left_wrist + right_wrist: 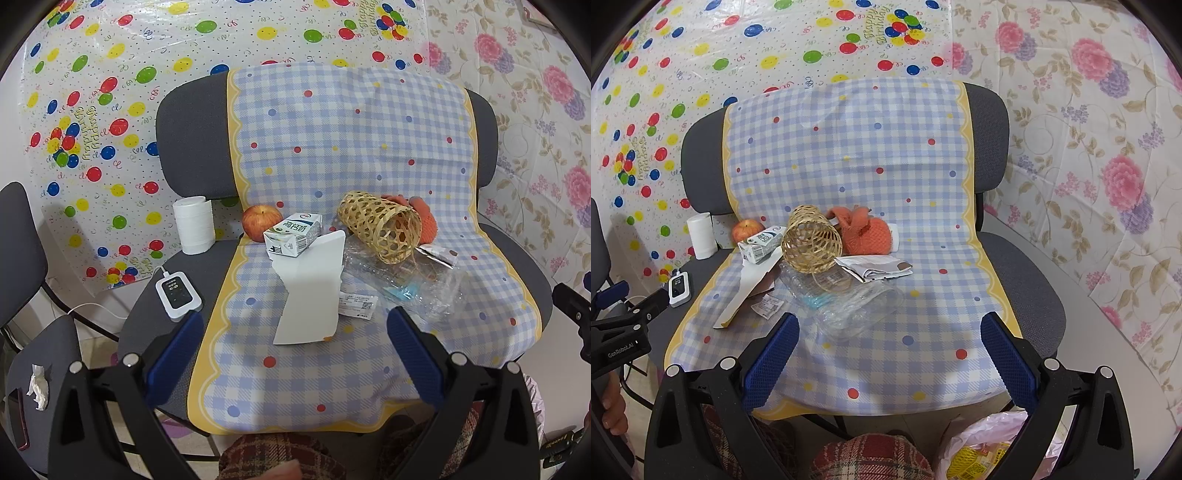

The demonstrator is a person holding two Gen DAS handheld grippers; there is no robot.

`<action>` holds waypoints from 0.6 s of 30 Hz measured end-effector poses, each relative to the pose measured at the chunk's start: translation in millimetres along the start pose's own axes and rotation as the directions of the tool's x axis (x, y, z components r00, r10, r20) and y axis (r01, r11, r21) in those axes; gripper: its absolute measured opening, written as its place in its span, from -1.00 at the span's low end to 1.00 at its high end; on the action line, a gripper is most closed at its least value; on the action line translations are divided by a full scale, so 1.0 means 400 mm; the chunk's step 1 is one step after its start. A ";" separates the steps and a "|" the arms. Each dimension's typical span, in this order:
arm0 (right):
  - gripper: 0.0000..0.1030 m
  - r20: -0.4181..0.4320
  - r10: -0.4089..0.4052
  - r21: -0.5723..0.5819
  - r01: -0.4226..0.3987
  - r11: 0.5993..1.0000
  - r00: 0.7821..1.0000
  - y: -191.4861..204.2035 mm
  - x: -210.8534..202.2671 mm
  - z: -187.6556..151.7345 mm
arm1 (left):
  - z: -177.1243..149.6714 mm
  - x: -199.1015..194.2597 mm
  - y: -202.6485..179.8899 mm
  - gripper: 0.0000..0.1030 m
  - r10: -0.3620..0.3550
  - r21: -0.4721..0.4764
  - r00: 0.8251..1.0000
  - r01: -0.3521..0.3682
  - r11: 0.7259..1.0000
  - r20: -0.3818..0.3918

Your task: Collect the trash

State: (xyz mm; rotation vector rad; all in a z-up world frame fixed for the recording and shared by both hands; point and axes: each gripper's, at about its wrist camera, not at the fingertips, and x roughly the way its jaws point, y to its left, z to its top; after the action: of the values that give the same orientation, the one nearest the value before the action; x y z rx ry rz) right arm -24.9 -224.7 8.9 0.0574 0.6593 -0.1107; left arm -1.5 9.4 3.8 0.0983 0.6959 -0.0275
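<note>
Right wrist: right gripper point(890, 354) spread above cloth's point(886, 369) bare front edge.

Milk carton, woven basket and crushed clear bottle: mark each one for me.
Milk carton point(291, 236): left wrist view, on its printed side face.
Woven basket point(812, 240): right wrist view, on the woven wall near its open mouth.
Clear bottle point(849, 302): right wrist view, on the crumpled body.

- "高钙奶" is printed on the milk carton point(291, 234);
- "Happy Birthday" is repeated on the balloon sheet point(88, 133);
- "GenRobot.AI" is marked on the left gripper point(618, 349)
</note>
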 end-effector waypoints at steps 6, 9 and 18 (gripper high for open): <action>0.89 -0.002 0.000 0.000 0.000 1.000 1.000 0.000 0.000 0.000 | 0.000 0.000 0.000 0.88 -0.001 0.000 1.000 0.001 1.000 0.000; 0.89 -0.002 -0.001 -0.001 0.001 1.000 1.000 0.002 0.002 -0.001 | 0.000 -0.001 0.007 0.88 -0.001 0.002 1.000 0.001 1.000 0.000; 0.89 -0.002 0.003 -0.005 -0.003 1.000 1.000 0.003 0.003 0.001 | 0.004 0.000 0.009 0.88 0.000 0.001 1.000 0.000 1.000 0.000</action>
State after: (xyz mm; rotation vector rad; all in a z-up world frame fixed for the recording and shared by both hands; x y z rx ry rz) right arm -23.6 -223.8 8.4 0.0539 0.6611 -0.1063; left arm -0.3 12.8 5.1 0.0994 0.6956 -0.0281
